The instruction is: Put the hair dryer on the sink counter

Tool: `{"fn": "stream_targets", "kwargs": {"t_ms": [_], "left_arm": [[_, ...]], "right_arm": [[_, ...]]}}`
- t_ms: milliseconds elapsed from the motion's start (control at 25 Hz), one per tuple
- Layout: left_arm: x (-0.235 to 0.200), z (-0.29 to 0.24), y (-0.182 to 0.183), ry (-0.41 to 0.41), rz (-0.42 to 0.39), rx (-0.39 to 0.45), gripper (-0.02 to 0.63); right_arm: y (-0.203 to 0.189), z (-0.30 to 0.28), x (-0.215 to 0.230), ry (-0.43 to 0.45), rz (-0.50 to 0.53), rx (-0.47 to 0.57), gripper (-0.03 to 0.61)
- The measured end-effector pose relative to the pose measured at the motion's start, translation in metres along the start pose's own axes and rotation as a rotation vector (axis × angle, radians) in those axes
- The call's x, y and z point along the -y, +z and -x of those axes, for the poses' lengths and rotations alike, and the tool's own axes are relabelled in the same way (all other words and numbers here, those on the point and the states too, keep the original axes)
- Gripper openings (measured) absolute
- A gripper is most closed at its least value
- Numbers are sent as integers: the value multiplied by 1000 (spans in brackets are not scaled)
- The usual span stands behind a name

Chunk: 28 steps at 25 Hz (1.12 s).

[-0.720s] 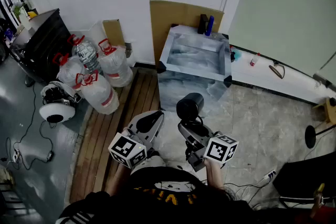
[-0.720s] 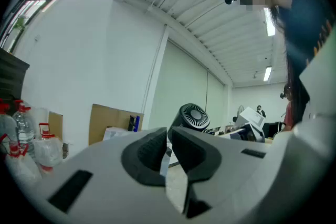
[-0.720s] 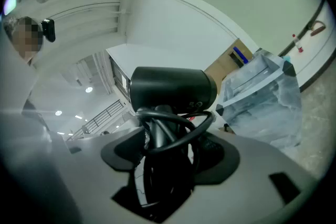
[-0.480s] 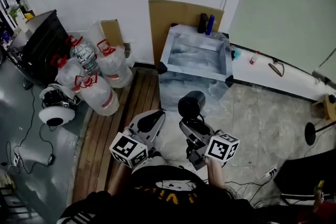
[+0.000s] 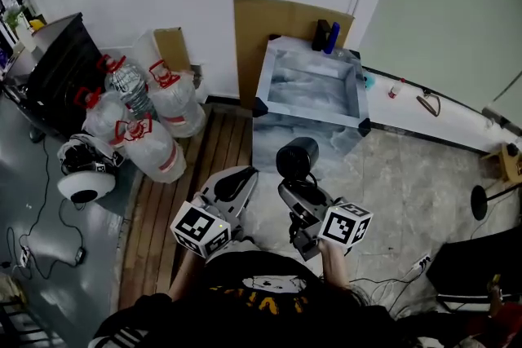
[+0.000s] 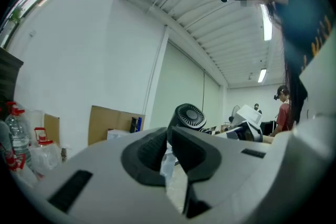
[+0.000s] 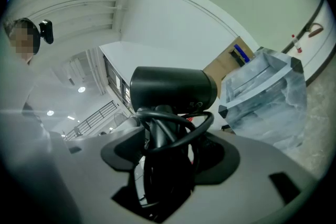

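My right gripper (image 5: 295, 193) is shut on the handle of a black hair dryer (image 5: 296, 159), whose cord is wrapped round that handle. The dryer's barrel (image 7: 170, 89) stands above the jaws, and the handle fills the gap between the pads (image 7: 168, 149). It hangs in the air just in front of the marble-patterned sink counter (image 5: 302, 138), whose basin lies farther back. My left gripper (image 5: 243, 175) is beside it on the left, shut with nothing in it (image 6: 168, 139). The dryer's round grille (image 6: 186, 117) shows past the left jaws.
Several large water jugs (image 5: 155, 134) stand at the left by a black cabinet (image 5: 49, 69). A cardboard sheet (image 5: 281, 28) leans on the wall behind the counter, and dark and blue bottles (image 5: 326, 37) stand at its back rim. A wooden slat mat (image 5: 188, 183) lies below and a white ledge (image 5: 440, 122) runs right.
Both grippers and the hair dryer stay almost where they were. The head view has shifted a little, so the sink counter sits slightly more to the right.
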<state>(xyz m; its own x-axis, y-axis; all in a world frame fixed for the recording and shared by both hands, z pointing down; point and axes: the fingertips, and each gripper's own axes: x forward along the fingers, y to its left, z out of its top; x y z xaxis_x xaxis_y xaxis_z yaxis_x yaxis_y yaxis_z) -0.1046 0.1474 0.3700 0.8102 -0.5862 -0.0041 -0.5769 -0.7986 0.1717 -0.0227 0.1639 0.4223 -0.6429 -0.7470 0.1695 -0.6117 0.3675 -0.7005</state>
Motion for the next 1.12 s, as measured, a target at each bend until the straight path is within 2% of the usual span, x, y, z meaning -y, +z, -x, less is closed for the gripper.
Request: {"fn": "stream_targets", "kwargs": {"t_ms": [280,720,960,1120], "left_arm": [[-28,2,-4,-48,-27,-24,32],[-59,-28,-8,-69,7,-35,32],[-83,-66,-15,-16,16,-46,32],[-105,-104,-24,48,35,-61,32]], "right_arm": [[12,-21,7,-71,18,40,281],[38,-41,38,-125,20,35,279],[64,-62,76,-103,14,-3,279],[90,-78,109,-77,-4,-32,279]]}}
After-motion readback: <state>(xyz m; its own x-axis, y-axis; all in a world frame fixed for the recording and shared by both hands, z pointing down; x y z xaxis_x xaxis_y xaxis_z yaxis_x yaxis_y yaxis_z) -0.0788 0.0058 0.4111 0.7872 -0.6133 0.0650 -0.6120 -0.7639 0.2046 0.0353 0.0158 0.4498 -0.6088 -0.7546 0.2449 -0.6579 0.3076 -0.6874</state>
